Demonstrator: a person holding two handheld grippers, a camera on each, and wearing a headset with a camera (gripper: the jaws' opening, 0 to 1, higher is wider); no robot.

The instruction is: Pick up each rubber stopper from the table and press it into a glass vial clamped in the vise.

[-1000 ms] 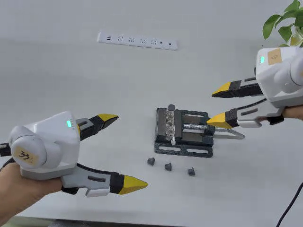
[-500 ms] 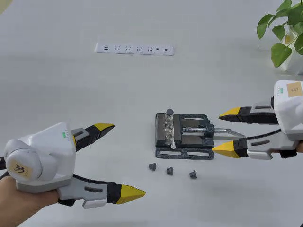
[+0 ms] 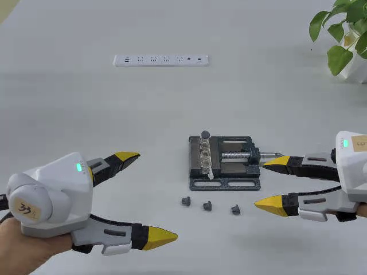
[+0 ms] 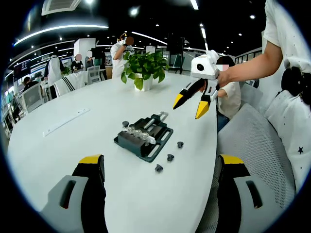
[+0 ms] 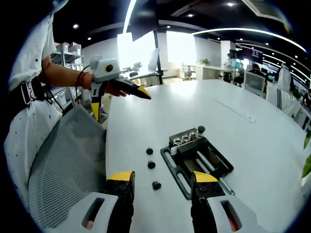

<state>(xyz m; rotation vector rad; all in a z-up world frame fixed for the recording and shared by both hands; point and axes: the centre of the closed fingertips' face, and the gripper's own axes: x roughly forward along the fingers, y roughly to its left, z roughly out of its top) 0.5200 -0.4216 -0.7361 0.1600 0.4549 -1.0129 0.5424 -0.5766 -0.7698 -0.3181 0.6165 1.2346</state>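
Right gripper (image 3: pixel 261 183) hovers low over the pale table (image 3: pixel 86 114), its 2 yellow-tipped jaws spread apart with nothing between them. Left gripper (image 3: pixel 156 195) hangs nearer the person, on the other side of the work, jaws also wide apart and empty.

Between the 2 grippers sits a small dark vise (image 3: pixel 229 184). It clamps a row of 4 glass vials: the stoppered vial (image 3: pixel 205 136) at the far end already wears a dark cap, and the 3 open vials (image 3: pixel 205 156) beside it have bare mouths. On the table just in front of the vise lie 3 rubber stoppers (image 3: pixel 207 205) in a loose line, apart from one another. The rightmost stopper (image 3: pixel 235 209) lies near the right gripper's lower tip but is not touched. A white power strip (image 3: pixel 160 59) lies well beyond, and a potted plant (image 3: pixel 341 34) stands at the far right.

Judging from this, the step in hand is the reach for a stopper, most likely the rightmost. The next move calls for lowering the right gripper so its jaws straddle that small piece, closing gently on its sides, then carrying it over an open vial and pressing straight down. Which way up the stoppers lie is too small to tell.
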